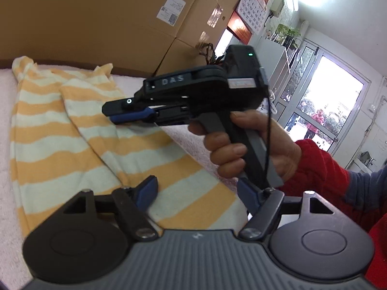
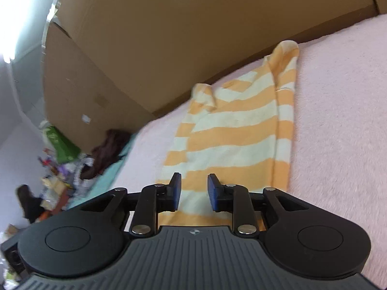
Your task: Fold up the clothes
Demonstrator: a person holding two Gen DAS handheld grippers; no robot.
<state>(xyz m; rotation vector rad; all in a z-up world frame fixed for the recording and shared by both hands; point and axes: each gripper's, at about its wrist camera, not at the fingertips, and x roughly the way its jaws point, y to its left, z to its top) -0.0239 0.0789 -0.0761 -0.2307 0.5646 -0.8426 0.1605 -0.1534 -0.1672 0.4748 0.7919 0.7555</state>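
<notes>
An orange-and-cream striped top [image 1: 60, 145] [image 2: 232, 130] lies flat on a pink fleece blanket [image 1: 186, 140] [image 2: 338, 120], with its sides turned in over the body. My left gripper [image 1: 197, 191] hovers over the near end of the top, jaws wide open and nothing between them. A hand [image 1: 254, 149] in a red sleeve holds my right gripper [image 1: 110, 114] above the right edge of the top. In its own view the right gripper [image 2: 194, 192] is over the hem end, with a narrow gap between its blue pads [image 2: 214, 193] and nothing held.
Big cardboard boxes [image 1: 96, 24] [image 2: 169, 36] stand along the far side of the blanket. A dark garment [image 2: 108, 149] on a teal sheet [image 2: 113, 171] and a pile of clutter [image 2: 55, 169] lie beyond the blanket's end. A glass door [image 1: 326, 101] and a wall calendar [image 1: 254, 7] are at the right.
</notes>
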